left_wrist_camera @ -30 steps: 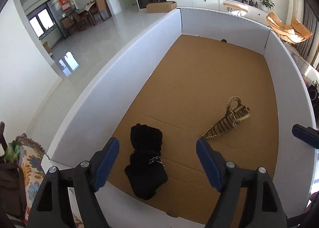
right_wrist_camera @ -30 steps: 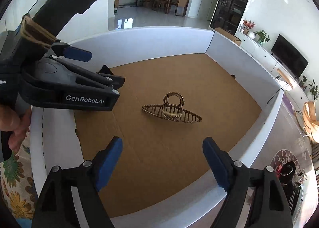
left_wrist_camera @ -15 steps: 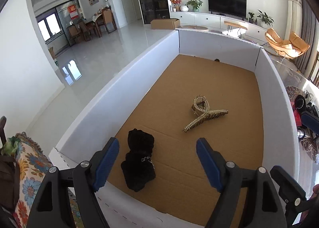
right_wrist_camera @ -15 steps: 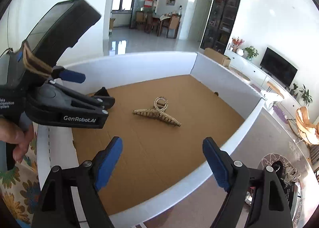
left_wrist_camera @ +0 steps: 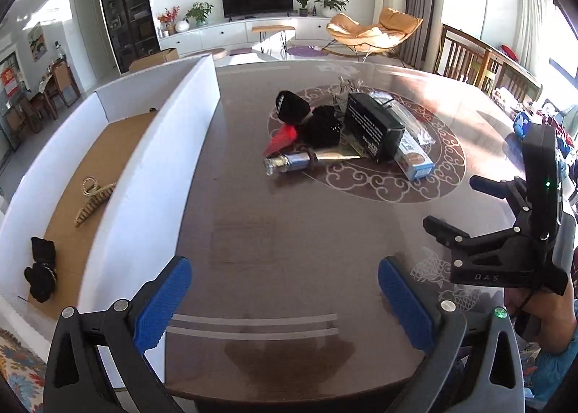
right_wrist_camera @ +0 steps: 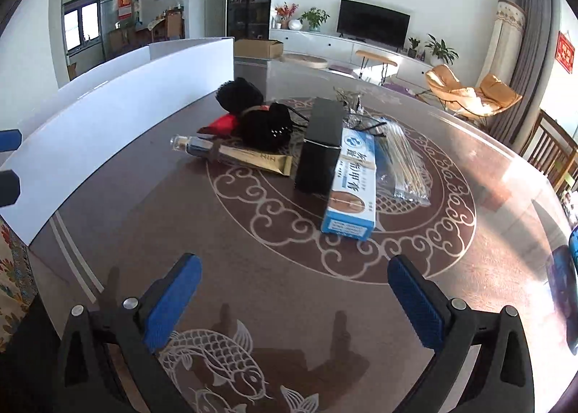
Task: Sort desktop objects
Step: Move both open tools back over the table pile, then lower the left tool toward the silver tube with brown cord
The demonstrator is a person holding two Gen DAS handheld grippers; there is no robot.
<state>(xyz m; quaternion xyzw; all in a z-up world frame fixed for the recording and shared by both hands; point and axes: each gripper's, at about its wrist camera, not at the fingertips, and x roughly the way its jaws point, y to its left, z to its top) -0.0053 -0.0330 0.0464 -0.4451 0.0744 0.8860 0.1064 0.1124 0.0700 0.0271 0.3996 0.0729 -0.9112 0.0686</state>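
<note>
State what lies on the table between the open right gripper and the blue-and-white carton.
Nothing: in the right wrist view, only bare patterned tabletop separates the right gripper, its jaws opening, from the blue-and-white carton.

Heap at table centre: black box [right_wrist_camera: 319, 145] covers one long side of the blue-and-white carton [right_wrist_camera: 352, 183]; print on both too small to read. Clear packet [right_wrist_camera: 399, 163] partly tucked behind the carton, contents unclear. Red item [right_wrist_camera: 224, 123] mostly buried under the black pouch [right_wrist_camera: 263, 125]; cannot tell what it is. Crinkled silvery thing [right_wrist_camera: 352, 102] behind the box, unidentifiable. White bin wall [left_wrist_camera: 159, 174] hides part of the bin floor. Small dark speck [left_wrist_camera: 153, 110] at the bin's far end, too small to name.
</note>
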